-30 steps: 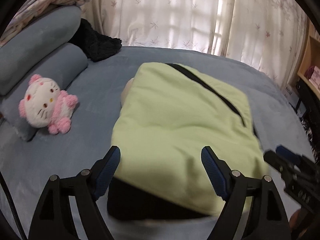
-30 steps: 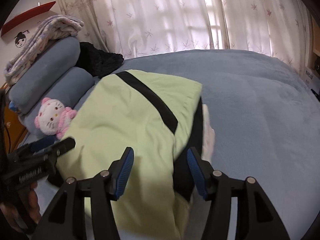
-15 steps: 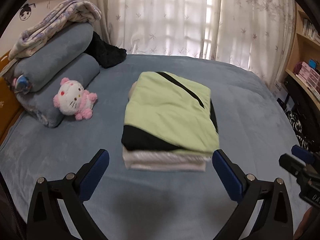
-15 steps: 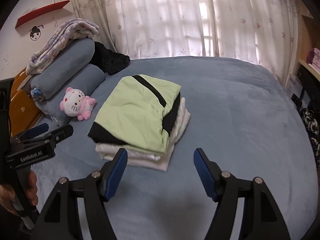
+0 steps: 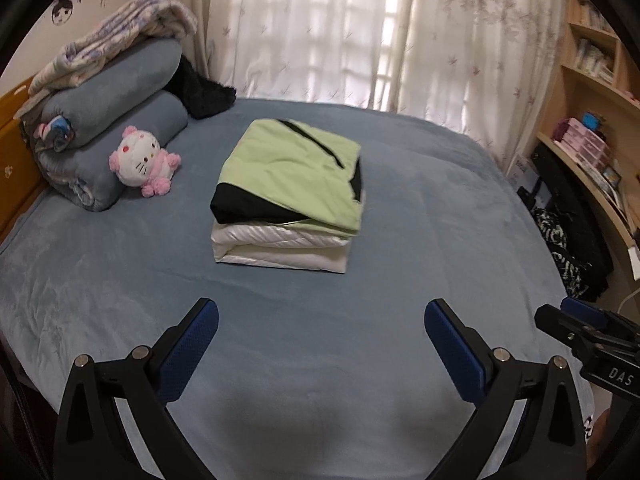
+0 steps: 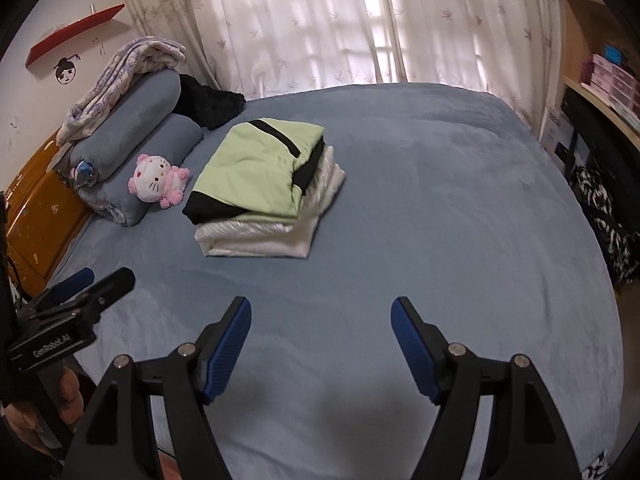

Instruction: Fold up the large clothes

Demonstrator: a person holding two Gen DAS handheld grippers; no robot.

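A folded light-green garment with black trim [image 5: 288, 172] [image 6: 256, 168] lies on top of a folded white garment [image 5: 280, 246] [image 6: 260, 236], stacked in the middle of the blue bed [image 5: 320, 340] [image 6: 440, 200]. My left gripper [image 5: 320, 324] hangs wide open well short of the stack, nothing between its blue pads. The jaws of my right gripper [image 6: 320, 320] are still opening and hold nothing. It also stands back from the stack. Each gripper shows at the edge of the other's view: the right gripper [image 5: 576, 320] and the left gripper [image 6: 92, 284].
Rolled blue bedding [image 5: 120, 120] with a patterned blanket [image 5: 120, 48] and a pink plush cat [image 5: 140, 160] lie at the bed's left. A black cloth [image 5: 204, 92] sits behind them. Curtains [image 5: 360, 32] hang at the back. Shelves [image 5: 592, 120] stand at the right, a wooden cabinet [image 6: 36, 212] at the left.
Both grippers pulled back and up from the green garment, which they straddled a second ago. Their jaws spread wider. The folded stack now lies free on the bed.
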